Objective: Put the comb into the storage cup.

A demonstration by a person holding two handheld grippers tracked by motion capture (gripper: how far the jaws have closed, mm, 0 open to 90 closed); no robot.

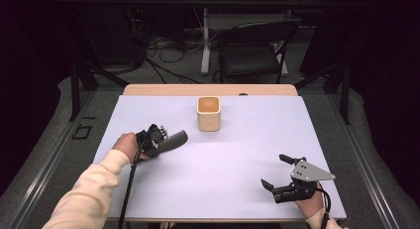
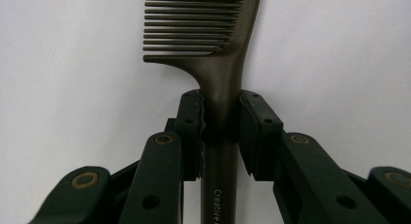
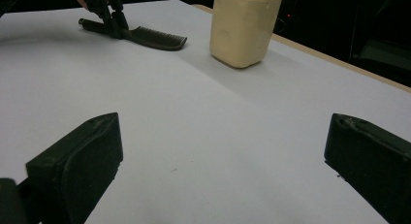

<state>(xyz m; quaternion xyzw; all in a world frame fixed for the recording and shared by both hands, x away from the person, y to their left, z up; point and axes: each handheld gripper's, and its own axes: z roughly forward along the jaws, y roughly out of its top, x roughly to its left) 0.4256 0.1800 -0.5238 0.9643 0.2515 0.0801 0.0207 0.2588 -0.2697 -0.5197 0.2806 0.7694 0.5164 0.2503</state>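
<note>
A cream-coloured cup (image 1: pixel 208 113) stands upright toward the far middle of the desk (image 1: pixel 223 159), on its pale sheet. From the high view its mouth shows an orange-brown inside; whether anything lies in it cannot be told, and in the right gripper view (image 3: pixel 245 27) the rim is cut off at the top edge, so the inside is out of sight there.

The comb (image 2: pixel 213 54) is dark, with a long handle. The left claw (image 2: pixel 220 118) has its jaws closed in on the handle just below the teeth, both pads pressing its sides. In the high view the left claw (image 1: pixel 159 140) sits at the left of the desk, near side of the cup and apart from it, with the comb (image 1: pixel 174 140) sticking out toward the cup. In the right gripper view the comb (image 3: pixel 145 37) lies low along the sheet, teeth end nearest the cup; whether it touches the sheet is hard to tell. The comb's tip is cut off at the top of the left gripper view, and the printed word on the handle is cut off at the bottom.

The right claw (image 1: pixel 275 172) rests at the near right corner of the desk, jaws spread wide with nothing between them, well apart from the cup and comb.
</note>
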